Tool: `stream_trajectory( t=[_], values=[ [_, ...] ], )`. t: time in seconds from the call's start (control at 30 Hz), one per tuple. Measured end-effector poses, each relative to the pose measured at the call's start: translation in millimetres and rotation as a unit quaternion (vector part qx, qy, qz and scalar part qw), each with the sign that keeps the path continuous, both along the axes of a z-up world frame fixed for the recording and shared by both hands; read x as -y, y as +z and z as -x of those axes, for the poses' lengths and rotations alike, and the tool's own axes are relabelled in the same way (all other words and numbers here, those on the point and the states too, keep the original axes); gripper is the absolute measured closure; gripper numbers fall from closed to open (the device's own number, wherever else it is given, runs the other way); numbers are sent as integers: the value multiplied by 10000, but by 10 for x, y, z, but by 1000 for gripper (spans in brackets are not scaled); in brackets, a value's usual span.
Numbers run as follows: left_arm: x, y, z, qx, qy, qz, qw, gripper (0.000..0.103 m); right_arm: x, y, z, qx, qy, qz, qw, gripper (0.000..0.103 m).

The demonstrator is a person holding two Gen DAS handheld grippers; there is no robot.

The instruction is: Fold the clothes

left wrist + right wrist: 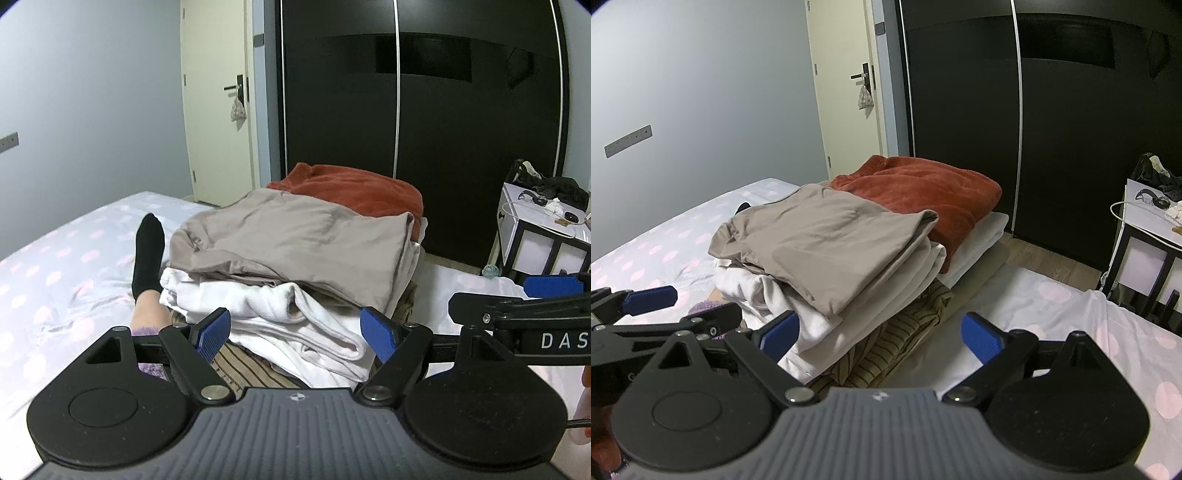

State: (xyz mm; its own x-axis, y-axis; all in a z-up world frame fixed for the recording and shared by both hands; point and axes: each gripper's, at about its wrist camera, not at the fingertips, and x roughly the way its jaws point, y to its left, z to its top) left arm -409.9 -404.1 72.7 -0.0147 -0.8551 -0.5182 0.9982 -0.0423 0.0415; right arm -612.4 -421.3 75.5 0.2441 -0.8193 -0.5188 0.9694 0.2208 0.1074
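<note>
A pile of clothes lies on the bed. A taupe garment (291, 240) (827, 240) lies on top, over a white garment (280, 317) (812, 317) and a brown striped one (247, 369) (905, 332). A rust-red fleece (354, 188) (923, 192) lies behind them. My left gripper (295, 332) is open and empty, its blue pads either side of the white garment's near edge. My right gripper (882, 332) is open and empty, just in front of the pile over the striped garment. Each gripper shows at the edge of the other's view.
The bed sheet (55, 266) (1071, 306) is white with pink dots. A person's leg in a black sock (147, 251) lies left of the pile. A black wardrobe (443, 110) and a cream door (218, 110) stand behind. A white side table (543, 229) with clutter stands right.
</note>
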Motion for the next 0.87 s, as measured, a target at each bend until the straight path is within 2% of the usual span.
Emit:
stream_trajectory(
  t=[0.87],
  values=[
    [-12,5,-35,12,58,-92,9999,26,-6,-43,-33,-21,125,-33,9999,7]
  ],
)
